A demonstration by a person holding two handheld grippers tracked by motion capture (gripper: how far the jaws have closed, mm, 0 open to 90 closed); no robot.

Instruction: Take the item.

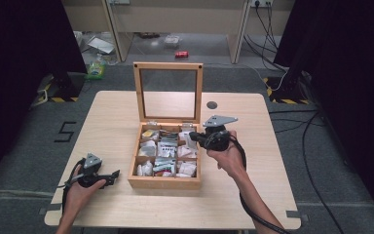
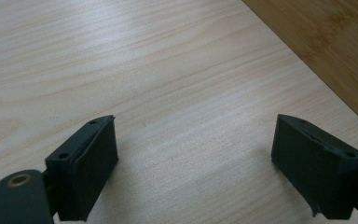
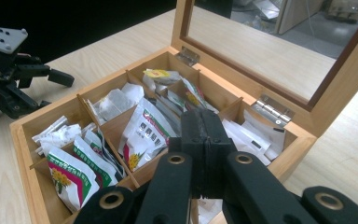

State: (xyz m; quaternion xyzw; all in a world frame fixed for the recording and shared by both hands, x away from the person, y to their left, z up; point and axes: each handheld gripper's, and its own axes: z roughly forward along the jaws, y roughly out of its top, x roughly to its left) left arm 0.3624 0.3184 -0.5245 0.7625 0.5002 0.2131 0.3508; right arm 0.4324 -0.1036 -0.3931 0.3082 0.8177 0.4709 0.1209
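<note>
A wooden box [image 1: 163,183] stands in the middle of the table with its glass lid [image 1: 136,92] raised upright. Its compartments hold several tea packets [image 1: 165,148]. My right gripper [image 1: 194,136] hovers over the box's right-hand compartments, pointing left, with its jaws pressed together. In the right gripper view the shut jaws [image 3: 205,114] hang above white and green packets [image 3: 144,133] in the box [image 3: 16,135], and I see nothing between them. My left gripper [image 1: 114,174] rests low on the table left of the box, open. Its pads [image 2: 98,158] stand wide apart over bare wood.
A small black round hole [image 1: 212,105] sits in the table behind the box. The lid's frame [image 3: 335,79] rises close behind my right gripper. Beyond the table, a red can [image 1: 181,54] and a green bottle [image 1: 96,68] lie on the floor, with cables at right.
</note>
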